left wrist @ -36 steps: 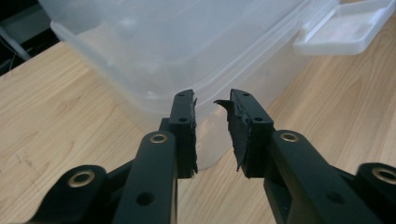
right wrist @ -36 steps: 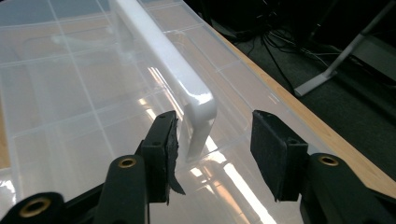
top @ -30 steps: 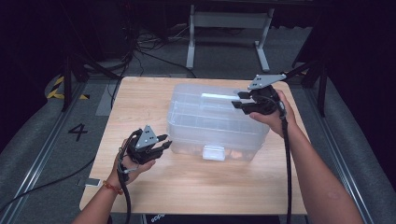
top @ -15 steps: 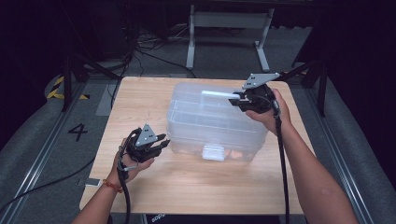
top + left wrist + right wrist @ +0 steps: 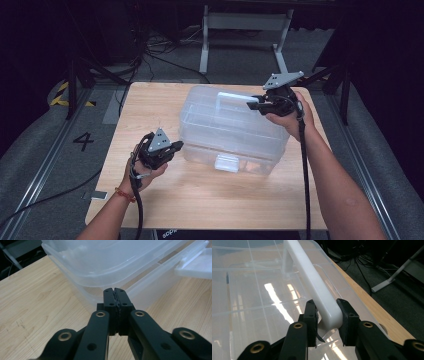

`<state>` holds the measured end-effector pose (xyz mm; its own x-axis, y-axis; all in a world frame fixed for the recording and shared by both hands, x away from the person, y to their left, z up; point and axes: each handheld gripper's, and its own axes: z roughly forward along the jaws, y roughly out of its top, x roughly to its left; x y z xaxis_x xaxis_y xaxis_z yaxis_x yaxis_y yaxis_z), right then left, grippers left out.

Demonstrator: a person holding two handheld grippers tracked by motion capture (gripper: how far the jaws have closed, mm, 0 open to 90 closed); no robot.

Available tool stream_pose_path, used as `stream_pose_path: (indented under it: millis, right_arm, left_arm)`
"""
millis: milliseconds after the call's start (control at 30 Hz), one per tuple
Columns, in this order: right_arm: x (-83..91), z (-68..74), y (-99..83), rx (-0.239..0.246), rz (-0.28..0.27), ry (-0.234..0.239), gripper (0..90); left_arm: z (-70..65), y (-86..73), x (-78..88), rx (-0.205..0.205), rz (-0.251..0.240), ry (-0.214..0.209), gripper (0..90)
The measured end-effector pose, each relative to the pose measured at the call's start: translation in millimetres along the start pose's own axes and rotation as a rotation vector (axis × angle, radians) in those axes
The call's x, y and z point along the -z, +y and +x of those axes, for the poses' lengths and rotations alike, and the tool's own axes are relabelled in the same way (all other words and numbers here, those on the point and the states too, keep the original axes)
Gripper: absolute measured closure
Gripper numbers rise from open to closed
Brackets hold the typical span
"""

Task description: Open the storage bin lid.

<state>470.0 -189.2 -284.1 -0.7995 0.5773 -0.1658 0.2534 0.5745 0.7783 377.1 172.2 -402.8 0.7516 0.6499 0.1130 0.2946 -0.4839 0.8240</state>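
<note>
While R tool (image 5: pixel 325 315) clamps handle (image 5: pixel 317 287): floor mark "4" (image 5: pixel 83 141).

The clear storage box (image 5: pixel 105 262) runs off the top and right edges of the left gripper view, its white latch (image 5: pixel 195 263) cut at the right. In the right gripper view, the white handle (image 5: pixel 312 280) leaves the frame at the top. Whatever lies inside the box is blurred by glare, beyond telling.
</note>
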Motion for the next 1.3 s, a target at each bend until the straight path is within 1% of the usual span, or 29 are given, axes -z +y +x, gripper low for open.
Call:
stream_pose_path:
  millis: [67,167,233,367,433,500,533,567,600,667,700,733,767,800,833,867,900,933,967,1000,1033,1067,1100,1133,1233,1300]
  right_arm:
    - [0.2,0.0,0.4,0.002,0.003,0.003,71.8]
    - [0.6,-2.5,-1.6,-0.013,0.000,0.001,71.8]
    - [0.8,-2.8,-2.4,-0.020,-0.004,0.004,71.9]
    - [0.8,-1.8,-2.2,-0.010,0.001,0.000,71.7]
    - [0.7,-2.1,-2.0,-0.010,-0.002,0.000,70.3]
    - [1.1,-2.1,-1.7,-0.013,-0.014,0.009,65.4]
    - [1.1,-2.1,-1.7,-0.013,-0.014,0.009,65.4]
    - [1.5,-0.8,-1.2,-0.010,-0.018,0.009,58.6]
    - [3.2,1.7,-0.6,0.006,-0.017,-0.020,53.7]
    - [6.4,4.4,-1.4,0.010,-0.014,-0.044,46.1]
    - [10.4,6.2,-2.7,0.021,-0.014,-0.056,43.5]
    - [14.7,7.4,-4.1,0.031,-0.011,-0.078,42.0]
    - [19.8,7.9,-5.8,0.034,-0.013,-0.100,39.3]
    - [25.9,8.2,-8.1,0.026,-0.022,-0.114,37.0]
    - [25.9,8.2,-8.1,0.026,-0.022,-0.114,37.0]
    - [42.0,9.1,-15.9,0.018,-0.055,-0.128,35.8]
    - [47.3,9.5,-19.3,0.019,-0.064,-0.133,34.9]
    - [54.6,10.3,-24.5,0.019,-0.074,-0.139,34.2]
    - [59.9,10.8,-28.8,0.015,-0.082,-0.143,33.8]
    - [59.9,10.8,-28.8,0.015,-0.082,-0.143,33.8]
    - [74.7,13.7,-43.7,0.014,-0.103,-0.146,33.0]
    - [80.2,15.2,-51.0,0.005,-0.117,-0.143,32.7]
    - [84.9,17.1,-58.6,-0.004,-0.126,-0.144,32.1]
    - [84.9,17.1,-58.6,-0.004,-0.126,-0.144,32.1]
    - [94.0,23.8,-85.5,-0.034,-0.167,-0.124,30.7]
    - [97.0,27.0,-99.4,-0.049,-0.203,-0.125,31.6]
  left_arm:
    - [1.1,0.6,-1.3,0.014,-0.020,-0.006,90.0]
    - [4.4,-0.1,-2.1,0.055,-0.047,-0.012,90.0]
    - [5.4,-1.8,-2.6,0.069,-0.061,-0.016,90.0]
    - [6.0,-2.3,-2.2,0.060,-0.068,-0.009,90.0]
    - [4.6,-1.8,-1.9,0.046,-0.066,-0.003,90.0]
    - [4.4,-1.9,-1.5,0.046,-0.071,-0.010,90.0]
    - [4.4,-1.9,-1.5,0.046,-0.071,-0.010,90.0]
    - [4.2,-2.1,-1.4,0.047,-0.072,-0.013,90.0]
    - [4.7,-1.9,-0.7,0.032,-0.073,-0.006,90.0]
    - [4.3,-1.9,-0.3,0.028,-0.070,-0.012,90.0]
    - [4.1,-1.9,-0.3,0.030,-0.071,-0.012,90.0]
    - [4.6,-1.8,-0.2,0.026,-0.073,-0.007,90.0]
    - [4.5,-1.7,0.0,0.023,-0.071,-0.008,90.0]
    - [3.7,-1.4,0.3,0.021,-0.067,-0.008,90.0]
    - [3.7,-1.4,0.3,0.021,-0.067,-0.008,90.0]
    - [3.5,-1.2,0.9,0.019,-0.070,-0.007,90.0]
    - [4.2,-0.7,2.2,0.012,-0.068,-0.008,90.0]
    - [4.0,-0.6,2.5,0.014,-0.067,-0.012,90.0]
    - [4.2,0.0,3.4,0.008,-0.064,-0.005,90.0]
    - [4.2,0.0,3.4,0.008,-0.064,-0.005,90.0]
    - [4.6,0.6,3.6,0.002,-0.062,-0.009,90.0]
    - [4.9,1.9,4.1,-0.002,-0.061,-0.006,90.0]
    - [4.9,2.5,4.4,0.001,-0.063,-0.011,90.0]
    - [4.9,2.5,4.4,0.001,-0.063,-0.011,90.0]
    - [5.6,4.6,5.5,0.002,-0.072,-0.014,90.0]
    - [6.3,4.9,5.0,-0.014,-0.057,-0.014,90.0]
